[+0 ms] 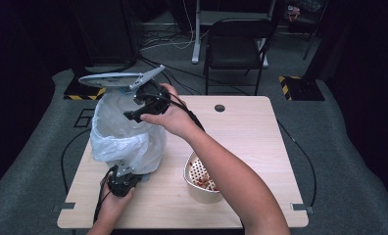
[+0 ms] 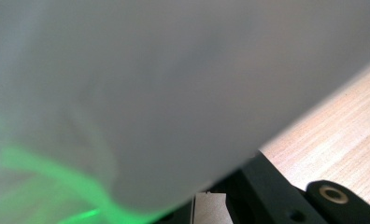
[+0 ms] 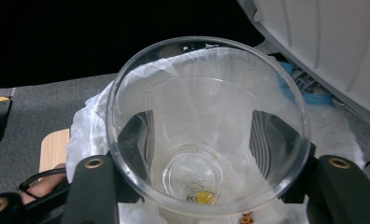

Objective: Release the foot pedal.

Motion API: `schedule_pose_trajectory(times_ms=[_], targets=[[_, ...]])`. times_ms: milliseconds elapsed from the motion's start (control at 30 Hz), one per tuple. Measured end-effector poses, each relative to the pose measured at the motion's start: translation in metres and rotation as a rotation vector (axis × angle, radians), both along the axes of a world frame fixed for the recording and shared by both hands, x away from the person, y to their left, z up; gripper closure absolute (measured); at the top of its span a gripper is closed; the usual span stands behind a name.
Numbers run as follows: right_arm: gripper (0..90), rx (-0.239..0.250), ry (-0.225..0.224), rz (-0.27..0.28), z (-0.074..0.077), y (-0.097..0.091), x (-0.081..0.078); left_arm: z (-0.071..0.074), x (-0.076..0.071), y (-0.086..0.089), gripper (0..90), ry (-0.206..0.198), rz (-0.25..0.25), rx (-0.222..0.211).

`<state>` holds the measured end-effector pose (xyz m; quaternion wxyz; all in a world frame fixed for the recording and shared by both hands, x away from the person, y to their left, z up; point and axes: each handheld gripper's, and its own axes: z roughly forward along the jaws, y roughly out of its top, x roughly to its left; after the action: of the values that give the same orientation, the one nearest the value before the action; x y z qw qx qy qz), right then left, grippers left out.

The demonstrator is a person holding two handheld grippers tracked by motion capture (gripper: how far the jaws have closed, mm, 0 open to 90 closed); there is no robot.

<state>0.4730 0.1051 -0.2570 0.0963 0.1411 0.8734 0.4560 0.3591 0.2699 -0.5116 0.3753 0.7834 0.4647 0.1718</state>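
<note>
- Cup [image 3: 206, 126] of clear plastic sits between the fingers of the right gripper [image 3: 206, 186], which are clamped on its lower sides; the right gripper view looks straight into its mouth, where a small yellow scrap lies at the bottom.
- From the high view the cup itself is hard to make out; there the right gripper [image 1: 142, 106] is held over the open mouth of the bin [image 1: 128, 142], which stands at the left of the desk [image 1: 251, 127].
- The bin is lined with a white bag [image 3: 87, 126], and its grey lid [image 1: 114, 79] stands raised behind it; in the right gripper view the lid's ribbed underside [image 3: 332, 51] crosses the upper right corner.
- The left gripper [image 1: 122, 182] is low at the bin's near side. In the left gripper view the white bag [image 2: 164, 93] is pressed close against the lens, with a green glow at the lower left and a strip of desk [image 2: 342, 140] at the right; its fingers are together, and whether they pinch the bag I cannot tell.
- Only the high view takes in the white perforated bowl [image 1: 202, 178] with red bits inside, on the desk just right of the bin.
- No brand, label or writing can be read anywhere.
</note>
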Motion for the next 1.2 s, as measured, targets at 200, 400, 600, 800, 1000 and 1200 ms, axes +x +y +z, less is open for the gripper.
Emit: schedule_pose_trajectory(times_ms=[200,400,600,800,1000,1200], targets=[[19.7,0.009,-0.017,-0.016,-0.008,0.010,0.000,0.000,0.000,0.001,90.0,0.005,-0.004,0.005],[13.9,0.026,-0.044,-0.013,-0.004,0.006,-0.006,0.001,0.001,0.002,90.0,0.010,-0.004,0.005],[14.3,0.048,-0.060,-0.013,0.004,-0.020,-0.016,-0.001,0.001,0.002,90.0,0.011,0.020,-0.019],[14.5,0.030,-0.066,-0.047,-0.005,-0.061,-0.024,0.001,0.001,0.005,82.8,0.025,0.000,-0.050],[14.9,0.025,-0.065,-0.100,-0.012,-0.100,-0.030,0.008,-0.002,0.005,70.0,0.006,0.001,-0.111],[15.1,0.018,-0.073,-0.143,-0.019,-0.128,-0.035,0.016,-0.007,0.010,63.8,0.011,-0.004,-0.168]])
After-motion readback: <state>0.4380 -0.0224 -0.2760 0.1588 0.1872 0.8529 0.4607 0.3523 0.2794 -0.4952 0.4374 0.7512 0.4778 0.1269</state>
